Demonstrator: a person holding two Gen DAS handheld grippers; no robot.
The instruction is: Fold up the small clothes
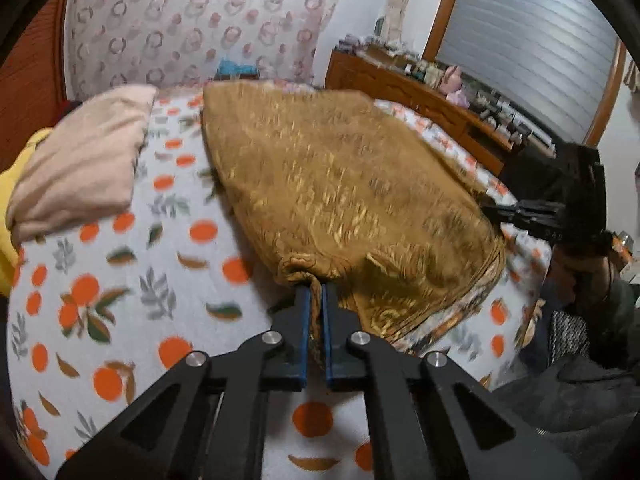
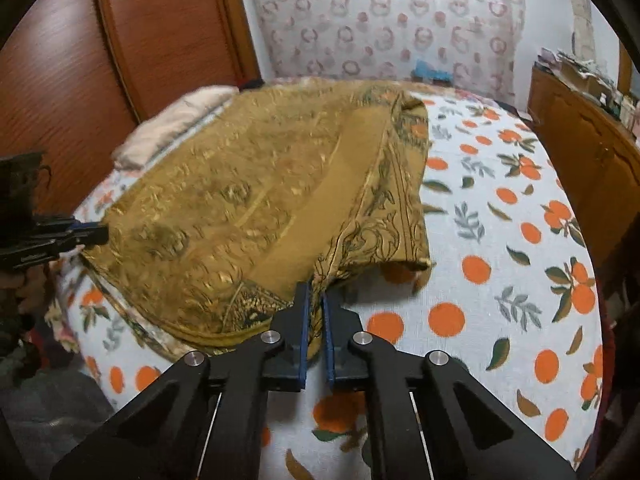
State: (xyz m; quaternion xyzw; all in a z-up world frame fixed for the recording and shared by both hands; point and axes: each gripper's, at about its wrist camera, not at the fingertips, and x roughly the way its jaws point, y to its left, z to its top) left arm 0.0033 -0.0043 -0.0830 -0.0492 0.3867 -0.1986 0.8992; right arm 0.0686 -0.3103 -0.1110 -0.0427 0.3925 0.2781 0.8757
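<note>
The mustard-gold patterned cloth garment (image 1: 344, 184) lies spread on the bed's white sheet printed with oranges and leaves (image 1: 132, 280), just ahead of both pairs of tongs. The left tongs (image 1: 316, 290) are nearly closed, pinching a bunched corner of the garment between blue-padded fingers (image 1: 303, 320); the right tongs (image 2: 316, 290) are likewise narrow, clamped on a folded hem. How deep the fabric sits between the pads is hidden in both views.

The right wrist view shows a plain lining strip and a turned-over edge lifted off the sheet beyond the right tongs (the left view shows only the patterned face, blurred). The left view alone shows a folded pale pink cloth (image 1: 84, 160) left of the tongs, a yellow item cut off at the frame edge, and cluttered wooden furniture (image 1: 432, 92) at far right.
</note>
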